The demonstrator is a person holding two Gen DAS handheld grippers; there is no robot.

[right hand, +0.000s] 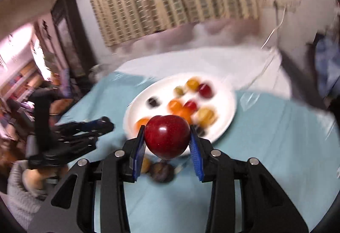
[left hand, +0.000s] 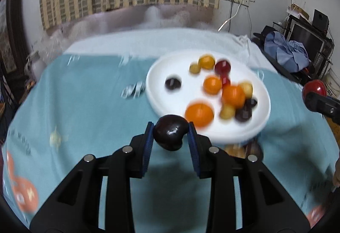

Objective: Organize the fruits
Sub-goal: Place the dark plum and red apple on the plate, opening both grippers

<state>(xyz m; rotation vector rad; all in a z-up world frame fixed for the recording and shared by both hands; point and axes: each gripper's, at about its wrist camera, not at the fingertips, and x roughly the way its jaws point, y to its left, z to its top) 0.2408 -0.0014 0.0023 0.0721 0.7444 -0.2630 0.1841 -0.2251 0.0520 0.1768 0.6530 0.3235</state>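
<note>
My left gripper (left hand: 170, 127) is shut on a dark purple plum (left hand: 170, 137), lifted just in front of the white plate's (left hand: 170, 67) near rim. Several oranges, yellow, red and dark fruits lie blurred on the plate. My right gripper (right hand: 167, 130) is shut on a shiny red plum (right hand: 167, 137), held above the near edge of the plate (right hand: 221, 101). On the cloth below it lie a dark plum (right hand: 162, 171) and a yellow-orange fruit (right hand: 145, 164). The right gripper (left hand: 314, 101) with its red plum (left hand: 314, 86) shows at the left wrist view's right edge. The left gripper (right hand: 106, 123) shows at the left.
A teal tablecloth (left hand: 85, 105) covers the table, with a white cloth (left hand: 148, 42) at the far end. A small silvery object (left hand: 133, 89) lies left of the plate. A striped curtain hangs behind. Clutter and blue clothing (left hand: 286, 50) stand at the right. A grey sleeve (right hand: 23, 186) holds the left gripper.
</note>
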